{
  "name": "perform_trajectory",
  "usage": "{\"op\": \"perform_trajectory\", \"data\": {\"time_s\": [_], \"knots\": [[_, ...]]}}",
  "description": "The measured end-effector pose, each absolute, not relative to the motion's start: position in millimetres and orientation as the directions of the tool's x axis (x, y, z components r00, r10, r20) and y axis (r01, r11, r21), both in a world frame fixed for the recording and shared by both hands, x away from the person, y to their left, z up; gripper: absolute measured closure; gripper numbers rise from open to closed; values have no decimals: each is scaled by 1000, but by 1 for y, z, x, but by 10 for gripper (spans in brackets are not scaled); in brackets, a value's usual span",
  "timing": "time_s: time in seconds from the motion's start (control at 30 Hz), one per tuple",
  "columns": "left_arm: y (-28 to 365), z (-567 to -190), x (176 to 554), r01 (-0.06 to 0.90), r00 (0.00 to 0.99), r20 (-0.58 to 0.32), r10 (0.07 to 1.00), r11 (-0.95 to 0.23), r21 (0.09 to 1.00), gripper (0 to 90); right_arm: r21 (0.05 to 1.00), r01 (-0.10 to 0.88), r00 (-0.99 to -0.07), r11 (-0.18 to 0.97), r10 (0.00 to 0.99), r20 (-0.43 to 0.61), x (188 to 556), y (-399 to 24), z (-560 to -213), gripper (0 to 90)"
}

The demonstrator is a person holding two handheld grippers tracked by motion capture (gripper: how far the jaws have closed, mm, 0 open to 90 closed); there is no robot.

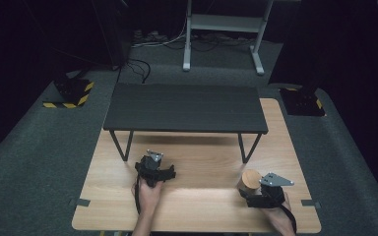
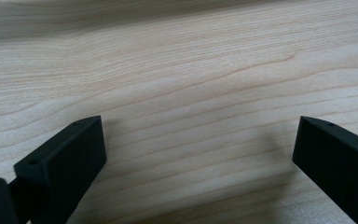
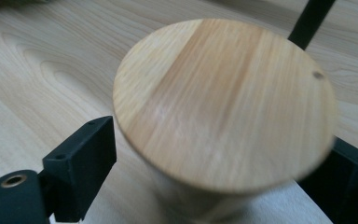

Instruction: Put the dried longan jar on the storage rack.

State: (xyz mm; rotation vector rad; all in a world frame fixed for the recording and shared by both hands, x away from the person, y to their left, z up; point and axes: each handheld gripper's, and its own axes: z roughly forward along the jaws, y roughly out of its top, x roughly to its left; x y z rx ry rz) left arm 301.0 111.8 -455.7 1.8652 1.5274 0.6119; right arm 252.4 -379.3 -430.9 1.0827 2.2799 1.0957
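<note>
right gripper view: wooden cylinder [image 3: 223,102] between right tongs [image 3: 223,163] (grip uncertain), left tongs [image 2: 200,149] released

The room is dim, with dark edges in the high view; only the table [image 1: 197,196] is well lit from above. The shelf [image 1: 184,108] casts a soft shadow. In the right gripper view the wooden cylinder [image 3: 223,102] looks blurred.

Tabletop [image 1: 202,196] bare btw the hands, free to pass. Shelf [image 1: 184,108] blocks the far half; low gap under it, btw its legs. Cylinder [image 1: 250,181] stands at right, w/ fingers [image 3: 81,163] on both sides.
</note>
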Motion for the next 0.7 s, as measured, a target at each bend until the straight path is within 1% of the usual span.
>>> {"op": "perform_trajectory", "data": {"time_s": [0.03,0.1,0.23,0.27,0.33,0.7], "knots": [[112,-456,301,676,215,-43,976,-117,727,27,785,476,-627,397,779,-13,252,-379,-431,112],[112,-456,301,676,216,-43,975,-117,727,27,781,469,-624,412,781,-37,255,-371,-432,134],[113,-456,301,675,215,-49,975,-113,729,27,784,461,-620,416,783,-51,255,-369,-432,185],[113,-456,301,675,215,-49,975,-113,729,27,784,461,-620,416,783,-51,255,-369,-432,185],[113,-456,301,675,215,-49,975,-113,729,27,787,460,-615,412,787,-53,254,-370,-433,232],[112,-456,301,676,215,-46,976,-114,728,27,791,456,-628,408,778,-39,257,-373,-433,247]]}}
